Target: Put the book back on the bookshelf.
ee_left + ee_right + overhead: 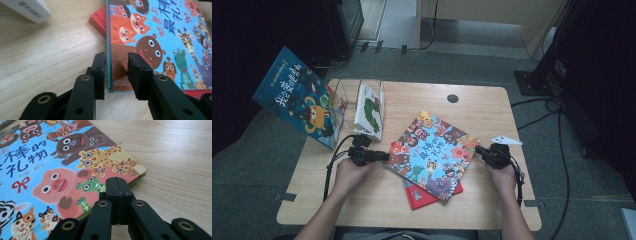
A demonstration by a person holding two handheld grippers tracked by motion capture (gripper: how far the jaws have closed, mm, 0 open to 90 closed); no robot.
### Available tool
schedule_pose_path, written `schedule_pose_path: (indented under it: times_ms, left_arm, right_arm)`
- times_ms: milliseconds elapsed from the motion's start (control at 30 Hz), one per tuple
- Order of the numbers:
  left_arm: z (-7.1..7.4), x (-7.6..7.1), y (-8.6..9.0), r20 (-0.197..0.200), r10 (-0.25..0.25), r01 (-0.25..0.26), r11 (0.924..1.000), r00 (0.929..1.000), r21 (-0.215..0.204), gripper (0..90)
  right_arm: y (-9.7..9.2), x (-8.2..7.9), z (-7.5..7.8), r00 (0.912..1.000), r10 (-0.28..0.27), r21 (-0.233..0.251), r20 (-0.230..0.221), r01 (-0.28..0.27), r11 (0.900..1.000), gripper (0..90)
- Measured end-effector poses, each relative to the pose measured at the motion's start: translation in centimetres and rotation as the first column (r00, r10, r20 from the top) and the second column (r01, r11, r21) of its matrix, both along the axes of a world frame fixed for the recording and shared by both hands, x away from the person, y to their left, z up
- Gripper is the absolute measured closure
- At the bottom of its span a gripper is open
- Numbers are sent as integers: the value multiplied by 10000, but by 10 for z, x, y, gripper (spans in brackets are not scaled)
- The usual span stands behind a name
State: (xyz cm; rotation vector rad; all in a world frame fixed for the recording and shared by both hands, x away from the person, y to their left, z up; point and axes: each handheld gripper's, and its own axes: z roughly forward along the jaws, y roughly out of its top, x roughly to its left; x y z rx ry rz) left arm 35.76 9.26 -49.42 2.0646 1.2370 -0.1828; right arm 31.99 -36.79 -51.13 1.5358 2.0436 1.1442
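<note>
The blue animal book (pixel 432 150) lies flat, skewed, atop a red book (pixel 419 196), at the bench's (pixel 482 210) centre.

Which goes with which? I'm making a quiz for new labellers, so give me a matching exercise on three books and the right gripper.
Things:
1. animal book
2. red book
3. dark blue book
4. right gripper

States:
A. leaning off the table's left edge
B. jaws together, at the top book's edge
C. lying on top, between the grippers
D. lying underneath, corner poking out

Pairs: 1-C, 2-D, 3-A, 4-B
</note>
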Motion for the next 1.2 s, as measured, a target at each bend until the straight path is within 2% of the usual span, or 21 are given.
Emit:
schedule_pose_path:
  times_ms: [100, 367, 467, 733, 933, 1067, 1200]
  left_arm:
    - [1, -3, -2, 71, -18, 17, 9999, 10000, 106, 677]
    - [0, -11, -3, -147, -22, 22, 10000, 9999, 26, 678]
    - [0, -17, -3, -332, -67, 67, 10000, 9994, -22, 676]
    - [1, -34, -8, -464, -216, 220, 9997, 9987, 75, 674]
    - [0, -42, -5, -708, -98, 89, 9999, 9974, -132, 663]
    - [0, -48, -4, -792, -123, 119, 9999, 9968, -65, 652]
    - [0, -49, -1, -904, -61, 46, 9998, 9959, -172, 625]
  right_arm:
    - [0, 1, 0, 10000, -11, 53, -48, 11, 10000, 900]
    - [3, 5, 1, 10000, 46, 111, -20, -46, 9999, 900]
    - [5, 7, 0, 9999, 129, 108, 26, -130, 9999, 900]
    - [12, 15, 2, 9996, 241, 180, -142, -239, 9996, 900]
    - [19, 22, 2, 9992, 374, 149, -123, -372, 9992, 900]
    - [23, 27, 3, 9990, 412, 204, -146, -409, 9990, 900]
    - [28, 32, 3, 9984, 550, 212, -141, -546, 9983, 900]
